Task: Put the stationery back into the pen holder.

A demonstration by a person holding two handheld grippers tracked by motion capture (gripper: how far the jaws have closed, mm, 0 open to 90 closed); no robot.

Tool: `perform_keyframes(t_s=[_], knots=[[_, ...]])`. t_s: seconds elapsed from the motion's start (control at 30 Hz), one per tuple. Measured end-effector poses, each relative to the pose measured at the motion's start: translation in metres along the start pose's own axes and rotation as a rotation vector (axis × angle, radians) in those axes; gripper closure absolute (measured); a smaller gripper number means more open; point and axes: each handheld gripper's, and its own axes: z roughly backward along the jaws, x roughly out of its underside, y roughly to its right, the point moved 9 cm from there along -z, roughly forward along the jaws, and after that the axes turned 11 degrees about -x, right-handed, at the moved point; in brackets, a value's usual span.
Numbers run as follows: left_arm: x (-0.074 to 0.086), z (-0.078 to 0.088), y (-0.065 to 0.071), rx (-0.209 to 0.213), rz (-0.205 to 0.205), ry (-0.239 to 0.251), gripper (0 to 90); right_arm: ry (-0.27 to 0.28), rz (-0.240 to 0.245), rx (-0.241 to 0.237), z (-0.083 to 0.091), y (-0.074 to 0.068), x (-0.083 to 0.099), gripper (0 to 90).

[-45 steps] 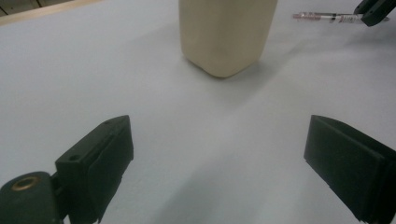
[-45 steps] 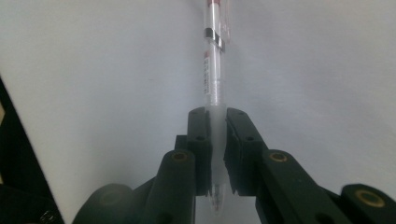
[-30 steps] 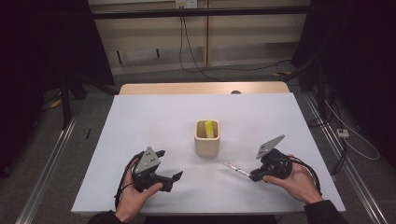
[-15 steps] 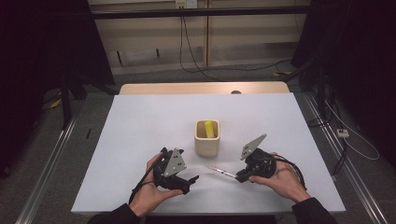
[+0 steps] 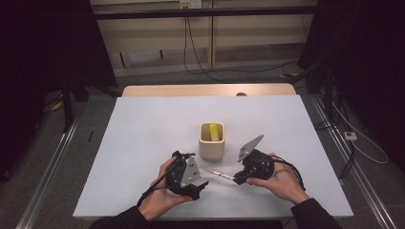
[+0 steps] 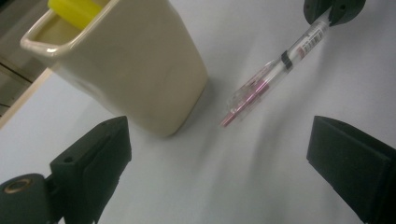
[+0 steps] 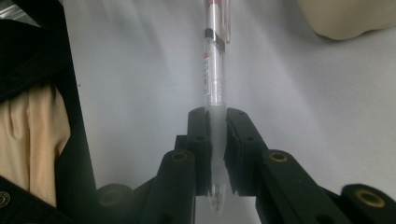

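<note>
The step in hand looks like a handover, or a two-handed adjustment, of a clear plastic ballpoint pen with a pink refill and a printed label [image 7: 215, 79], with the cream, square-mouthed ceramic cup [image 5: 211, 141] as its likely home. The right gripper [image 7: 216, 140] clamps the pen near its writing end, its black jaws nearly together with the frosted grip section squeezed between the pads. The pen sticks out level from that gripper, just in front of the cup on the person's side, its clip end aimed at the left gripper [image 5: 198, 183]. In the left gripper view the jaws stand wide apart with nothing between them, and the pen's free end [image 6: 261, 86] hangs ahead of the gap, close beside the cup's lower corner [image 6: 135, 65]

My judgement: the next move calls for the left gripper to line its open jaws across the slim barrel and close on the clip end without knocking the cup

The cup is smooth and glossy, tapering toward a rounded base; a bright yellow, blocky item [image 5: 214, 131] already stands inside. The pen's barrel is hard, slick and round, so it may twist under a loose pinch. The white tabletop [image 5: 143, 129] under the cup is matte and plain
</note>
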Motion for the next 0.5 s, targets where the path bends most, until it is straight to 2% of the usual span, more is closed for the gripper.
perform_keyframes(t_s=[0.13, 0.27, 0.33, 0.4, 0.5], knots=[[-0.006, -0.004, 0.001, -0.020, -0.054, 0.007, 7.3, 0.000, 0.000, 0.003, -0.001, 0.001, -0.003, 80.8], [-0.007, -0.008, 0.002, -0.027, -0.054, 0.001, 7.4, -0.002, 0.002, 0.000, -0.002, 0.003, -0.005, 80.7], [-0.006, -0.009, 0.002, -0.045, -0.076, 0.004, 7.4, -0.003, -0.004, 0.002, -0.003, 0.004, -0.007, 80.7], [-0.004, -0.008, 0.002, -0.055, -0.079, 0.002, 8.0, -0.008, 0.000, 0.003, -0.004, 0.004, -0.010, 80.7], [-0.002, -0.008, -0.001, -0.092, -0.108, 0.005, 8.4, -0.014, 0.006, -0.005, -0.007, 0.003, -0.014, 80.7]])
